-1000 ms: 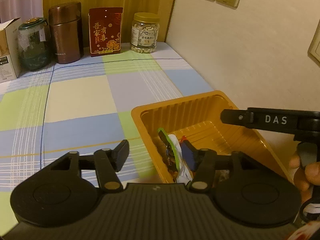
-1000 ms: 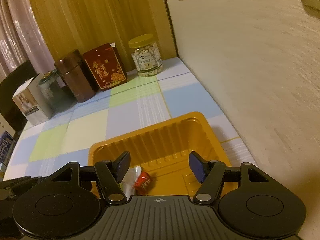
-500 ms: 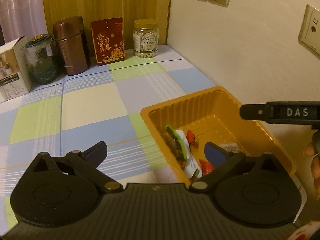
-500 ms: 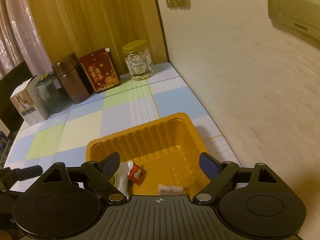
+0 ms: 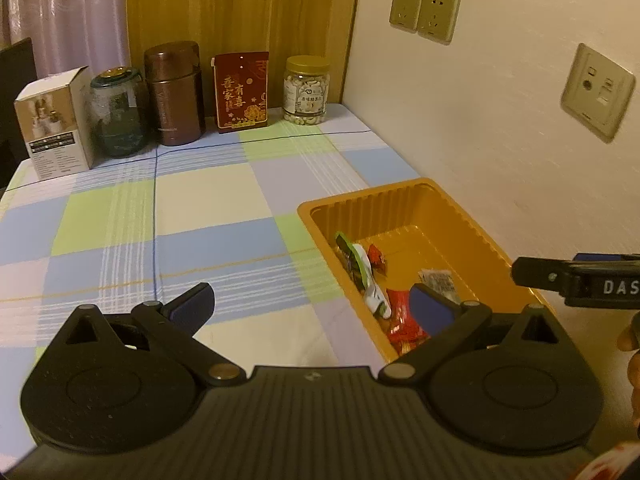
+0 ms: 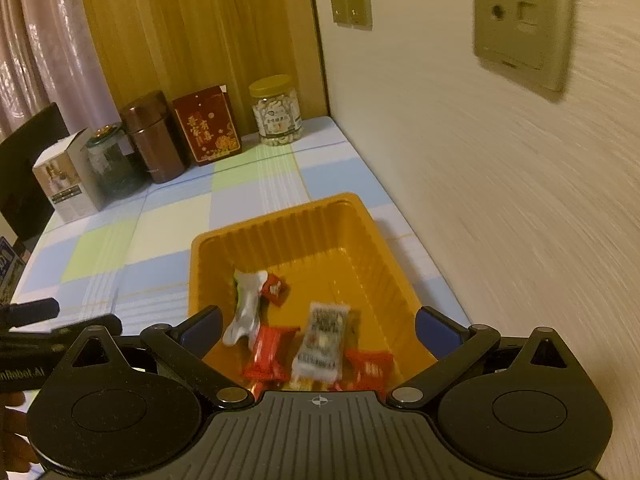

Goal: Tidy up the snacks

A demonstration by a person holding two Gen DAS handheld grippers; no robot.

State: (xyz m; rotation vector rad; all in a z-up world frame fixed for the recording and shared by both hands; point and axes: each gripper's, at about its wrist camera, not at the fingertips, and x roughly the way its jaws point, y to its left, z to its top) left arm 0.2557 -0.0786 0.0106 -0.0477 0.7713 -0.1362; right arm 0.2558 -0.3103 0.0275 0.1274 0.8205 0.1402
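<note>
Right wrist: grey-white packet (image 6: 322, 344) lengthwise in tray (image 6: 280, 216)

Right gripper (image 6: 318, 326) is seen above the near end of an orange tray (image 6: 276, 216); its jaws are opening, with nothing pressed between them. Red packets (image 6: 270, 350), a white wrapper (image 6: 248, 306) and a clear packet (image 6: 322, 344) are seen lying inside the tray. Jars and boxes are lined along the back of a checked tablecloth (image 6: 168, 224).

White "DAS" on the black gripper arm (image 5: 576, 282) at right edge, gold Chinese characters "吾家有喜" on the red box (image 5: 241, 92) upper centre
</note>
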